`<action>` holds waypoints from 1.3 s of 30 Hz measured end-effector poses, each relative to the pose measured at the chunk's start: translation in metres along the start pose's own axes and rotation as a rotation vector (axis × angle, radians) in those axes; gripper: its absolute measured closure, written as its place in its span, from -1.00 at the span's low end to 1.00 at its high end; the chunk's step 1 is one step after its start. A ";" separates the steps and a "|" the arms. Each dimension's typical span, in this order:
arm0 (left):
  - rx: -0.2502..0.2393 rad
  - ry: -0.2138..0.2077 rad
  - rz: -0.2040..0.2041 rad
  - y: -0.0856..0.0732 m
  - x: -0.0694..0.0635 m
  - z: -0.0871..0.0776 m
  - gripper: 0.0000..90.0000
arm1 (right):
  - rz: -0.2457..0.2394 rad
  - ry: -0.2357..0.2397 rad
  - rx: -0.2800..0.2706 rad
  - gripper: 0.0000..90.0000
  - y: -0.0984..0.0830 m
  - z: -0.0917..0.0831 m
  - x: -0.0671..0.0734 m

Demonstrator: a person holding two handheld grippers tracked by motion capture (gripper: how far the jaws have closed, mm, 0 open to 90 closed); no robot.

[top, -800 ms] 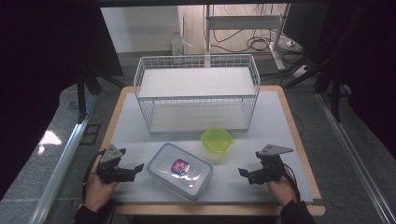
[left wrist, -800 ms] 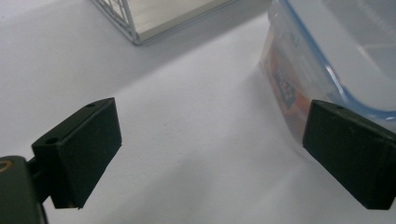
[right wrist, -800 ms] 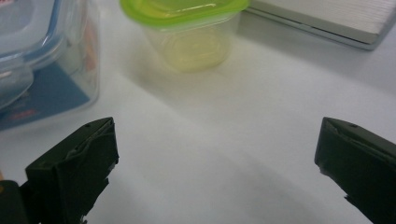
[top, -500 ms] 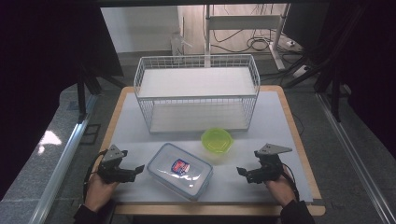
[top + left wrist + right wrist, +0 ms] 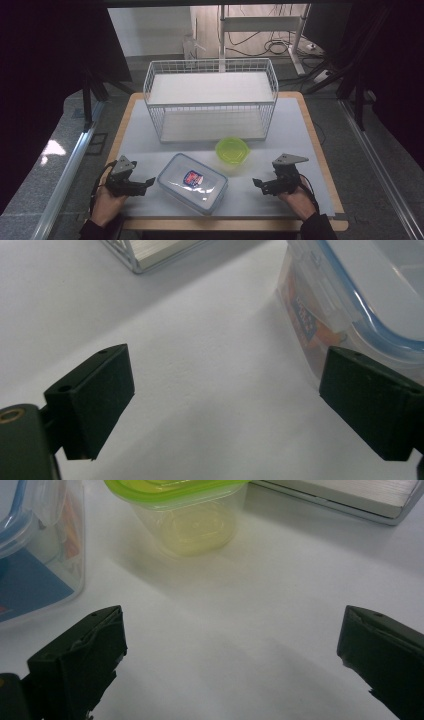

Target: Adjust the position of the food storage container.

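A clear rectangular food box with a blue-rimmed lid and a red label lies near the table's front edge. Beside it, toward the back right, stands a small lime-green lidded cup. My left gripper rests on the mat just left of the box, open, jaws empty; the box's corner is close to its right-hand jaw. My right gripper sits on the mat right of the box, open and empty. In the right gripper view, the green cup is ahead and the box at left.
A white wire basket rack with two shelves stands across the back half of the table. A pale mat covers the wooden tabletop. The floor beyond holds cables and a metal stand.
My right gripper has edged slightly left toward the box. The left gripper and the objects have held still.
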State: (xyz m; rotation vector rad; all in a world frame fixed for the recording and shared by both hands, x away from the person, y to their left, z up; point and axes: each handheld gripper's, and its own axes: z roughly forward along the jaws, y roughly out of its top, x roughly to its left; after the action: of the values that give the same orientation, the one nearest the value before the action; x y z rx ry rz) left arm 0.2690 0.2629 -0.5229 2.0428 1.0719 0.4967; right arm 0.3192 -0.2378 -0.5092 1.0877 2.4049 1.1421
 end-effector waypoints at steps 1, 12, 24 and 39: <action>0.000 0.000 0.000 0.000 0.000 0.000 -0.85 | 0.000 0.000 0.000 -1.00 0.000 0.000 0.000; -0.021 -0.029 -0.058 -0.001 0.006 0.000 -0.87 | 0.016 0.018 -0.021 -0.83 0.010 -0.006 0.003; -0.026 -0.048 -0.052 -0.001 0.005 0.001 -0.86 | 0.017 0.087 -0.013 0.33 0.030 -0.008 0.006; -0.020 -0.054 -0.041 -0.001 0.005 0.003 -0.86 | -0.131 0.138 0.003 0.99 0.094 0.028 0.030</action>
State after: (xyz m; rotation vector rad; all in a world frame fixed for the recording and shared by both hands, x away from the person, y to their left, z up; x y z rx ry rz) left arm 0.2732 0.2664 -0.5260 2.0021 1.0703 0.4279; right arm 0.3615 -0.1618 -0.4549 0.8641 2.5406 1.2052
